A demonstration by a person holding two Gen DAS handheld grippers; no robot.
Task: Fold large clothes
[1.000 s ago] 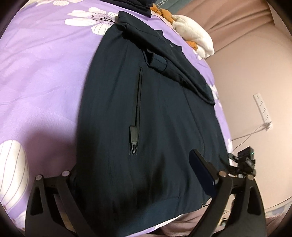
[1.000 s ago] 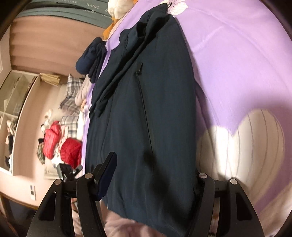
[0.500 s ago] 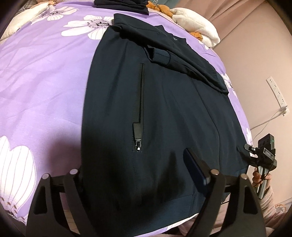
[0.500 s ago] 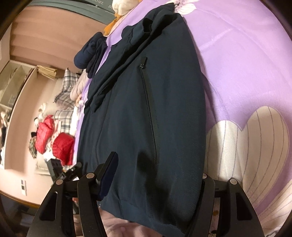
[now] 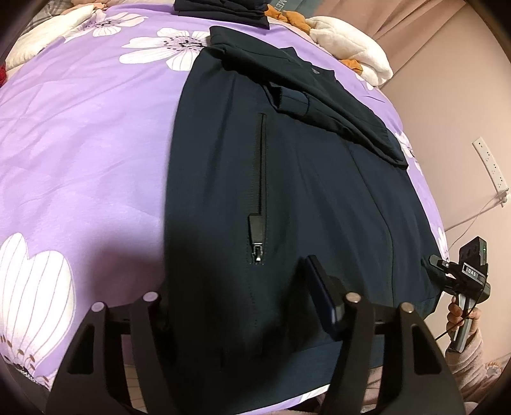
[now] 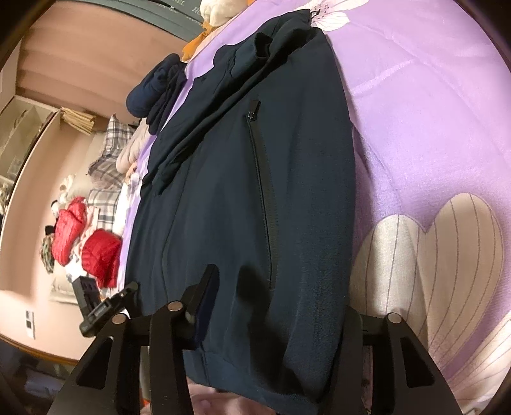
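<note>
A large dark navy jacket [image 5: 319, 191] lies flat on the purple flowered bedspread [image 5: 80, 143], sleeves folded across its chest, hem toward me. It also shows in the right wrist view [image 6: 223, 191]. My left gripper [image 5: 236, 306] is open, its fingers straddling the hem at the jacket's left bottom corner. My right gripper [image 6: 281, 303] is open, its fingers straddling the hem at the right bottom corner. The right gripper also shows in the left wrist view [image 5: 460, 277], at the jacket's right corner. A zipped pocket [image 5: 260, 198] runs down the jacket front.
Folded dark clothes [image 5: 223, 9] and a white and orange plush [image 5: 348, 48] lie at the head of the bed. A wall with a power strip [image 5: 490, 166] is at the right. Red jackets [image 6: 86, 236] and plaid bedding lie beyond the bed's far side.
Both grippers have moved in over the jacket's hem corners, and both views have risen and tilted to show more of the bed. The jacket has not moved.
</note>
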